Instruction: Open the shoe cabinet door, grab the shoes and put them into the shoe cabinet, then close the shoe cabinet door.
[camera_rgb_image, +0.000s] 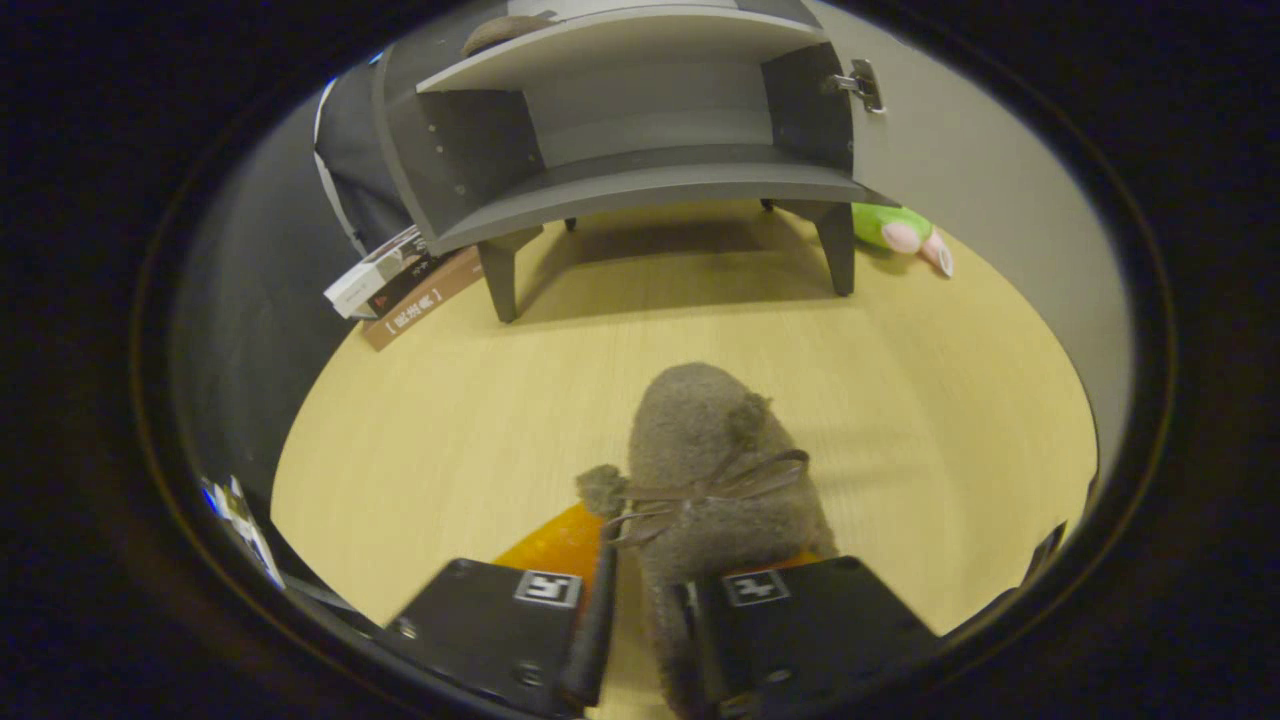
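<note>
A fuzzy grey-brown shoe (705, 450) with a thin lace bow and small pompoms points away from me, toward the cabinet. Its heel end sits between my fingers, and my gripper (642, 630) is shut on that end. Beyond it, across the pale wooden floor (450, 420), stands the grey shoe cabinet (640, 180) on short legs. Its door (960, 180) is swung open to the right, showing the hinge (860, 85). The lower shelf (650, 130) is bare. A second brownish shoe (505, 32) lies on the shelf above, partly hidden.
An orange mat (560, 540) lies on the floor under the shoe's heel. Several books (400, 285) lean beside the cabinet's left leg. A green and pink plush toy (900, 232) lies by the right leg, against the open door.
</note>
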